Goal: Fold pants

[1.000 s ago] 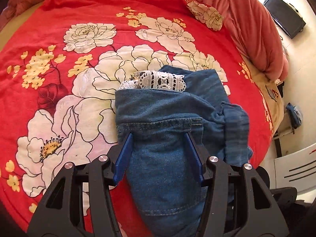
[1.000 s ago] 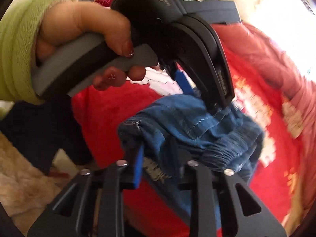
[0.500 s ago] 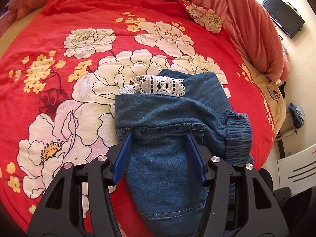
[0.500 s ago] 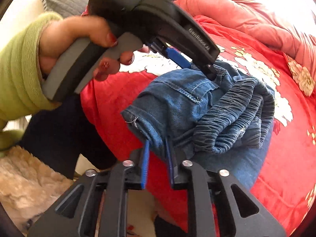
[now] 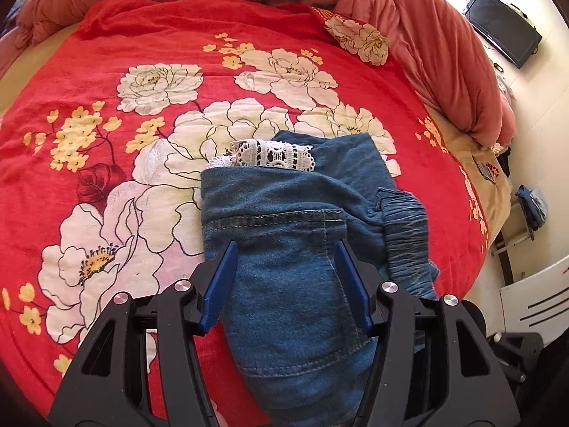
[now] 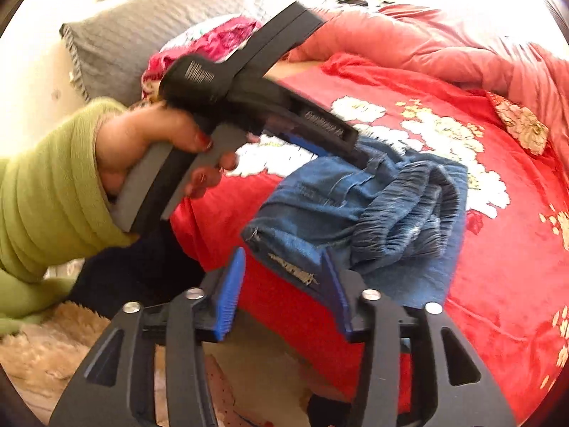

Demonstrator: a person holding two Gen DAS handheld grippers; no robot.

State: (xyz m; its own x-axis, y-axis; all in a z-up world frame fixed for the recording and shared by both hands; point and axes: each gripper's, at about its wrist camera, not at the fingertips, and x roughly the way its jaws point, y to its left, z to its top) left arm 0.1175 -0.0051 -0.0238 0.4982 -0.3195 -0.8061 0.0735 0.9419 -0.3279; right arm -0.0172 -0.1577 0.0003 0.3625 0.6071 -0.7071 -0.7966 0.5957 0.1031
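Note:
Blue denim pants (image 5: 291,220) with white lace trim (image 5: 274,153) lie bunched and folded on a red floral bedspread (image 5: 142,71). My left gripper (image 5: 286,249) is open, its blue fingers straddling the denim near the pocket seam. In the right wrist view the pants (image 6: 373,199) lie at the bed's near edge. My right gripper (image 6: 284,256) is open, with a frayed denim corner (image 6: 284,245) between its blue fingers. The left gripper's body (image 6: 256,106), held by a hand in a green sleeve, rests on the pants' far side.
A pink quilt (image 5: 426,28) is heaped along the bed's far and right sides. A grey pillow (image 6: 142,35) lies at the bed's end. A black monitor (image 5: 503,26) stands at right. A shaggy beige rug (image 6: 53,348) lies beside the bed.
My right gripper has opened from its grip on the denim corner. The pants have settled lower onto the bed. My left gripper stays open over the denim.

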